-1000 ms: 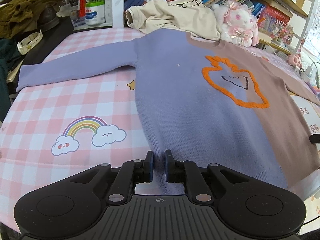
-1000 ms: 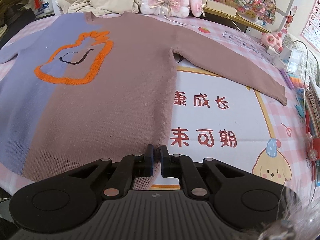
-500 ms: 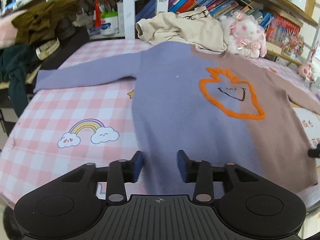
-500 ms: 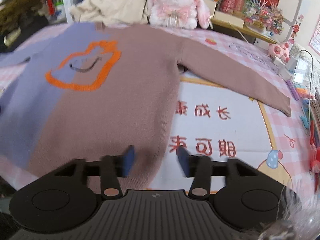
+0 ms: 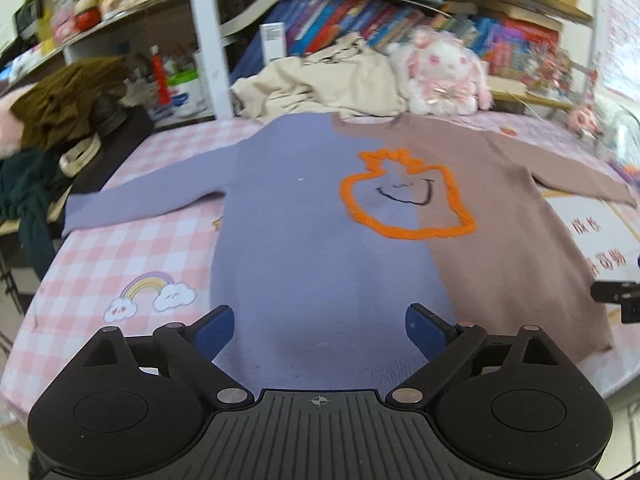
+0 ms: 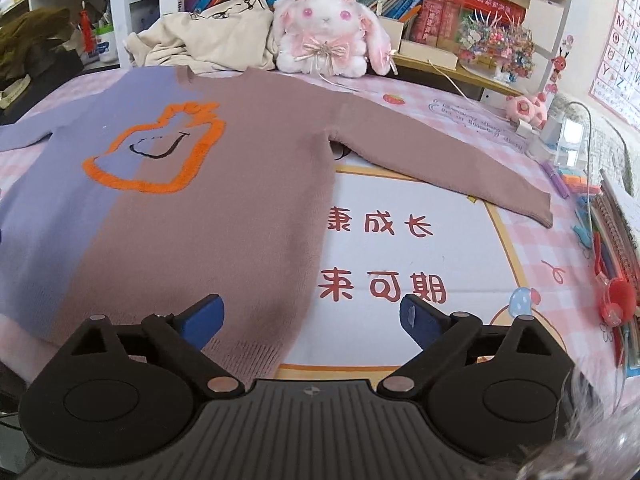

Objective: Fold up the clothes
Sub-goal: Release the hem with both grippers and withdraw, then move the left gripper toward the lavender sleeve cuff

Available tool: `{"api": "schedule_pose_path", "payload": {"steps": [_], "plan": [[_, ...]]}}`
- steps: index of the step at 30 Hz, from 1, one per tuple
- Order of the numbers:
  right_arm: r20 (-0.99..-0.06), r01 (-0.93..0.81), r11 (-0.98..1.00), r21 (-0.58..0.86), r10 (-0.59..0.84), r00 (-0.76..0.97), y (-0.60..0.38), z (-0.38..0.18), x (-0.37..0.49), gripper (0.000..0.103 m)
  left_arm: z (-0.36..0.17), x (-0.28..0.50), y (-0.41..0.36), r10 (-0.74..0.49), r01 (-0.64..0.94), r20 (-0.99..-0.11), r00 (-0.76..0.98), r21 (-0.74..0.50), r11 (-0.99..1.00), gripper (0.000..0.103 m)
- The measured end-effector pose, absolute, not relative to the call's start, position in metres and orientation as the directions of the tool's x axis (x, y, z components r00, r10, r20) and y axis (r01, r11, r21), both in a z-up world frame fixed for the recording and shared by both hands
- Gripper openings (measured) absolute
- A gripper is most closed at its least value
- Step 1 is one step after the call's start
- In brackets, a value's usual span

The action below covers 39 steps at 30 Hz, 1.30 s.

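Observation:
A half lilac, half brown sweater (image 5: 320,216) (image 6: 208,208) with an orange-outlined figure lies flat, front up, on the pink checked table (image 5: 120,248), both sleeves spread out. My left gripper (image 5: 320,326) hovers over the lilac hem, its jaws opening wide, nothing pinched between the blue pads (image 5: 214,330). My right gripper (image 6: 310,318) hangs over the brown hem corner, jaws also opening, with the hem edge lying below them and no grip on it. The right gripper's tip (image 5: 618,298) shows at the right edge of the left wrist view.
A cream garment (image 6: 216,40) and a pink plush rabbit (image 6: 328,36) sit behind the sweater's collar. Bookshelves stand at the back. Dark clothes (image 5: 60,120) pile up at the far left. Pens, notebooks and small toys (image 6: 600,216) crowd the right edge of the table.
Both grippers went from shut to wide open, letting go of the sweater's hem. The left one rose and pulled back, so more of the sweater and shelves shows. The sweater lies flat.

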State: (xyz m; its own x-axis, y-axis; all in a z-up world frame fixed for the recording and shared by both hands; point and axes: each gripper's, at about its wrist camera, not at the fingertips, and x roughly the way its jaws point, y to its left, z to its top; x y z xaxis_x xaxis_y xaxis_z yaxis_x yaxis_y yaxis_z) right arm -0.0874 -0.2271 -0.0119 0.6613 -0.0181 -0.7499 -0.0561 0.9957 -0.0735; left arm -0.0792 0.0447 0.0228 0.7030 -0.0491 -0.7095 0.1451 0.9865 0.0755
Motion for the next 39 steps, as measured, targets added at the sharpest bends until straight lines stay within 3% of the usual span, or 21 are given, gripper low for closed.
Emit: {"api": "schedule_pose_path", "payload": {"steps": [11,22,39], "plan": [[-0.749,0.089,0.993,-0.077,-0.117,0.652,-0.178,-0.004,-0.095,0.097,0.023,-0.067,0.085,-0.145,0.308,-0.705,0.695,0.109,0.945,0.095],[-0.747,0.149,0.982,-0.117,-0.185,0.639,-0.081,-0.002,-0.102,0.100,0.021,-0.037,0.181,-0.184,0.320,-0.708,0.682,0.063,0.945,0.095],[-0.717,0.147,0.964,-0.221,-0.262,0.646,-0.027,0.009,-0.094,0.100,0.001,0.053,0.338,0.036,-0.151,-0.718,0.696,-0.097,0.984,0.093]]}}
